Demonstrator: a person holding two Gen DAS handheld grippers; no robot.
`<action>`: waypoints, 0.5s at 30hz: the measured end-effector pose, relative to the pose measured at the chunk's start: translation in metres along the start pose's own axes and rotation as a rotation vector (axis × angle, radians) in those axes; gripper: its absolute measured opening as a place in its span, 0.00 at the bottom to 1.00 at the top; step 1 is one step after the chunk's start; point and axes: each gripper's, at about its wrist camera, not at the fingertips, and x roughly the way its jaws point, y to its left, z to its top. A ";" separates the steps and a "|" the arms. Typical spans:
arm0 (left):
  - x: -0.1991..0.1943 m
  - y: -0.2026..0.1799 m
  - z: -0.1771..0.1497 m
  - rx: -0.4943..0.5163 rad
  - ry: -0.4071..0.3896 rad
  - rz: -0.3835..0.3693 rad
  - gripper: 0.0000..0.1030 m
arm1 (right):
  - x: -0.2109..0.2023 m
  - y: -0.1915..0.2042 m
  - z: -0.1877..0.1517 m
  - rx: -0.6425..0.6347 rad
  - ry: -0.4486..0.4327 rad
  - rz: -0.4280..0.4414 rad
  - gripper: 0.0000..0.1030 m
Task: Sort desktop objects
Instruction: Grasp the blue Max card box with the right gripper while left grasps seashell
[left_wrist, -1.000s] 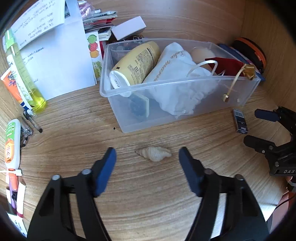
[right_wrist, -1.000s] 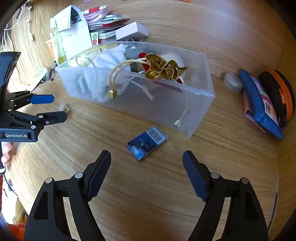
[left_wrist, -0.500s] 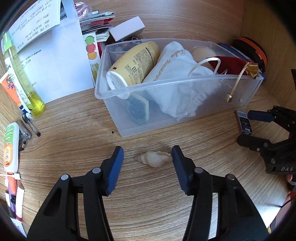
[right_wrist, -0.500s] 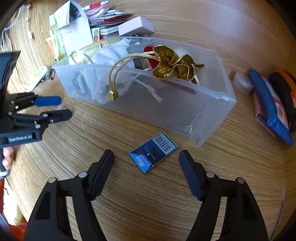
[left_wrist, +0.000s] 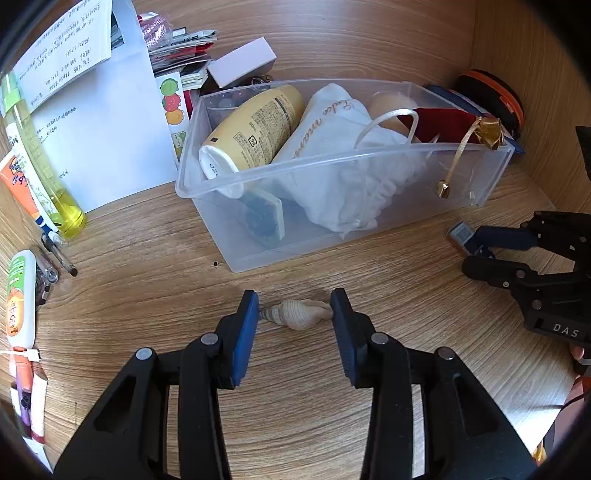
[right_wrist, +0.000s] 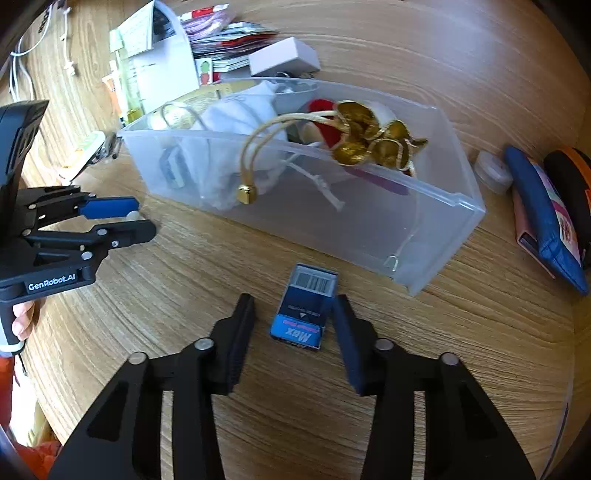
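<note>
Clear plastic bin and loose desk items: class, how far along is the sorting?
Done: the clear bin already holds a yellow bottle and white pouch. In hand: the left tool pinches the seashell; the right tool straddles the blue box, not clamped. Left: both items, on the desk, need binning.

Cream ribbed shell (left_wrist: 295, 314); blue barcoded box (right_wrist: 304, 314); wood-grain desk (left_wrist: 147, 258).

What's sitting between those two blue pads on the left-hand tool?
A small cream seashell, lying on the wooden desk. In the left wrist view the left gripper has a pad at each end of it.
</note>
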 end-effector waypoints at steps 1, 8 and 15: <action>0.000 0.000 0.000 0.002 -0.001 0.001 0.39 | 0.000 0.002 0.000 -0.006 -0.002 0.006 0.26; -0.009 -0.008 -0.008 0.016 -0.020 0.033 0.38 | -0.003 0.009 -0.004 0.000 -0.005 0.008 0.24; -0.025 -0.019 -0.015 0.015 -0.052 0.027 0.38 | -0.014 0.023 -0.012 0.009 -0.029 0.054 0.24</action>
